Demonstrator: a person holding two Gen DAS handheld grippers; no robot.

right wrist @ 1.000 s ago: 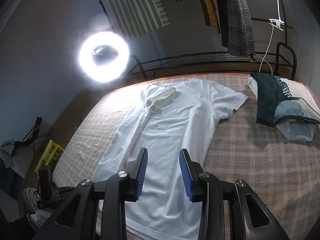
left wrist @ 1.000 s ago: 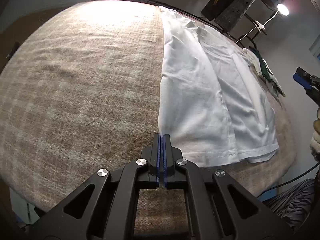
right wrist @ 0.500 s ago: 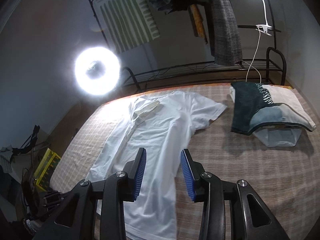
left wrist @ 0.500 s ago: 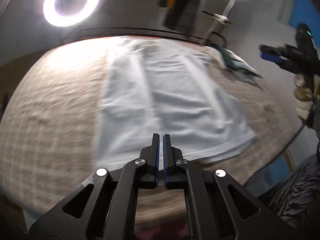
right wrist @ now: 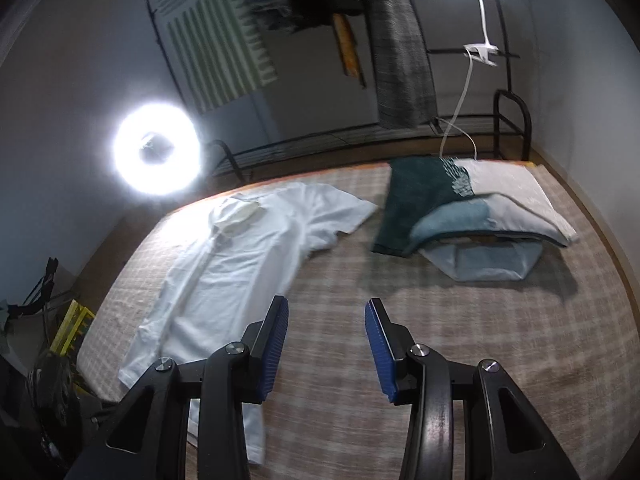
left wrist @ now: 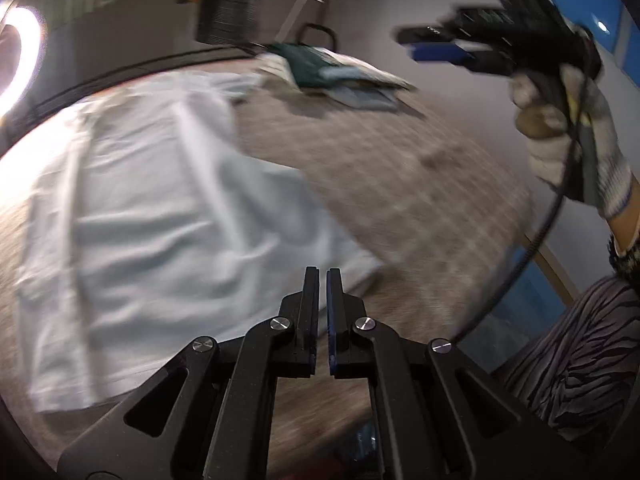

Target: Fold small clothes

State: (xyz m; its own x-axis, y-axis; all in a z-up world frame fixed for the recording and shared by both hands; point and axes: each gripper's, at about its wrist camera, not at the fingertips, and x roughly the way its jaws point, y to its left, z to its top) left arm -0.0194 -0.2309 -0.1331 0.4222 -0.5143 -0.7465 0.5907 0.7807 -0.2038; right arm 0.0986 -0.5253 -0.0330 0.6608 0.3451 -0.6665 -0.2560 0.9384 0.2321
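Observation:
A white T-shirt (right wrist: 240, 264) lies flat on the plaid bed cover (right wrist: 440, 344), one side folded in, the right sleeve still spread out. It also shows blurred in the left wrist view (left wrist: 160, 208). My left gripper (left wrist: 322, 280) is nearly shut and empty, above the shirt's bottom hem. My right gripper (right wrist: 326, 312) is open and empty, above the bed to the right of the shirt; it also shows from the left wrist view (left wrist: 440, 52), held in a gloved hand.
A stack of folded clothes (right wrist: 460, 208), dark green on top, lies at the bed's far right (left wrist: 328, 72). A ring light (right wrist: 156, 152) and the metal bed rail (right wrist: 360, 140) stand behind. A yellow crate (right wrist: 72, 328) sits on the floor at left.
My left gripper let go of the shirt's edge, lifted and swung right. My right gripper moved right, off the shirt, and stayed open.

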